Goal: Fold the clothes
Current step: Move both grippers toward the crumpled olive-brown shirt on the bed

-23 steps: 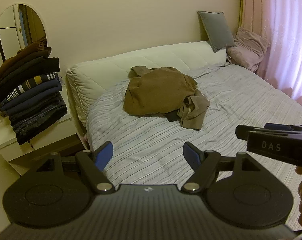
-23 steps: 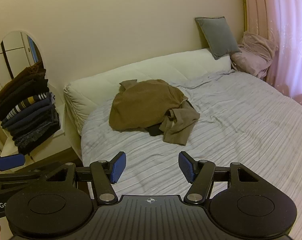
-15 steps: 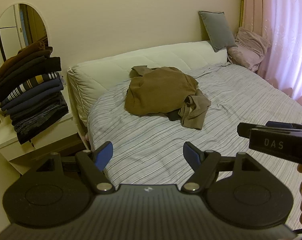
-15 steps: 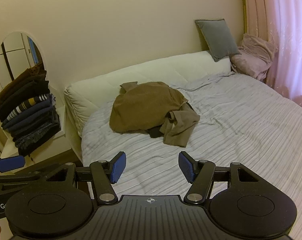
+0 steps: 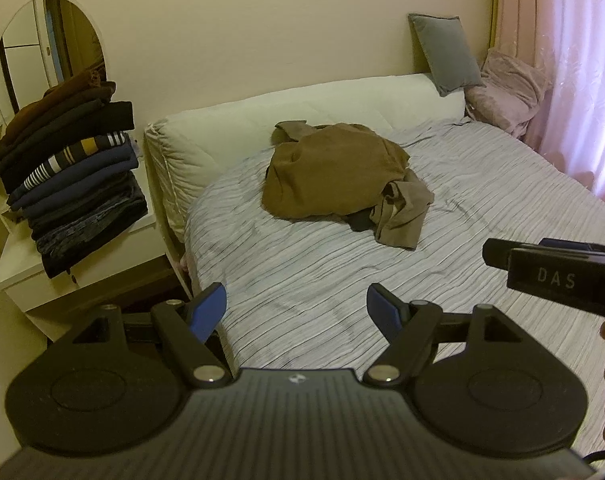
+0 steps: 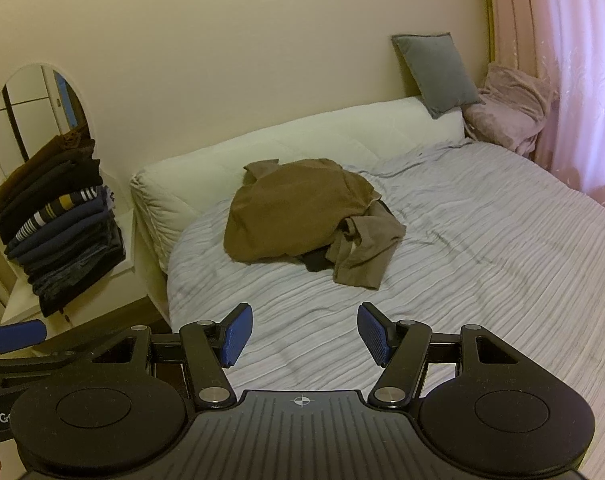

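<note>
A crumpled pile of brown clothes (image 5: 334,172) lies on the striped bedspread (image 5: 302,272) near the headboard; a dark garment peeks out underneath. It also shows in the right wrist view (image 6: 294,216). My left gripper (image 5: 296,310) is open and empty, held above the bed's near edge, well short of the pile. My right gripper (image 6: 300,334) is open and empty too, beside the left one. A stack of folded dark clothes (image 5: 66,184) sits on the white side table, also in the right wrist view (image 6: 58,224).
A white padded headboard (image 5: 302,104) runs behind the pile. A grey cushion (image 5: 446,52) and a pink blanket (image 5: 510,88) lie at the far right corner. Pink curtains (image 5: 574,60) hang on the right. An oval mirror (image 5: 46,52) stands behind the stack.
Both grippers have drifted slightly toward the bed; the view shifts a little. Nothing on the bed has moved and both grippers stay open.
</note>
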A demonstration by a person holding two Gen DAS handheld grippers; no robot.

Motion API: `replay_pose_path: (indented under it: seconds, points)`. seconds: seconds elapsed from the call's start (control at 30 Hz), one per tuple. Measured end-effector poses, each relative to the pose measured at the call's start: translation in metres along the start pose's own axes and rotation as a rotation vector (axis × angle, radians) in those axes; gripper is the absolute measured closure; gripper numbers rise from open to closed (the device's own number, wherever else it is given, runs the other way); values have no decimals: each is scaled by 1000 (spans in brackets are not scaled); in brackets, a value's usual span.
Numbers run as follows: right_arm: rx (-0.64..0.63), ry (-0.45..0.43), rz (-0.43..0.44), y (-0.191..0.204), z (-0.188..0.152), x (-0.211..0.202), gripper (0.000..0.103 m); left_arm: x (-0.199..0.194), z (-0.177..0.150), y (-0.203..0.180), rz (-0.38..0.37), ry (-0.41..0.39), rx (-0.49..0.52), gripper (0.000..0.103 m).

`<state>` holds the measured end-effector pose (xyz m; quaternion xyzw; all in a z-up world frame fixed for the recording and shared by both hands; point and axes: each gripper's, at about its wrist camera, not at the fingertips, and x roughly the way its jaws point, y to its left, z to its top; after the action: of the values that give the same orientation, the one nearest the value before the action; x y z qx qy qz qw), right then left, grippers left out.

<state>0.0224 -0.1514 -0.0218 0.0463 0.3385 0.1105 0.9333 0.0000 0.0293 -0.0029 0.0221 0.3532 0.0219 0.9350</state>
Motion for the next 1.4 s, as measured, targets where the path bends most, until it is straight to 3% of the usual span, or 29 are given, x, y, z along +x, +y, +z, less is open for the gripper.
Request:
replay_pose_path:
  seconds: [0.43,0.8,1.2,1.4]
  points:
    - [12,16,0,4,8,32,41,32,13,15,-14,31,-1,28]
    - [110,75,-43,-28,11,97,41,120,43,23,-80,131,34,29]
    - [234,183,-45,-51,33,198,41,227,87,50,-133,227,74,29]
    - [295,200,-79,-55,52,241,41,272,121,60,-177,231,93,29]
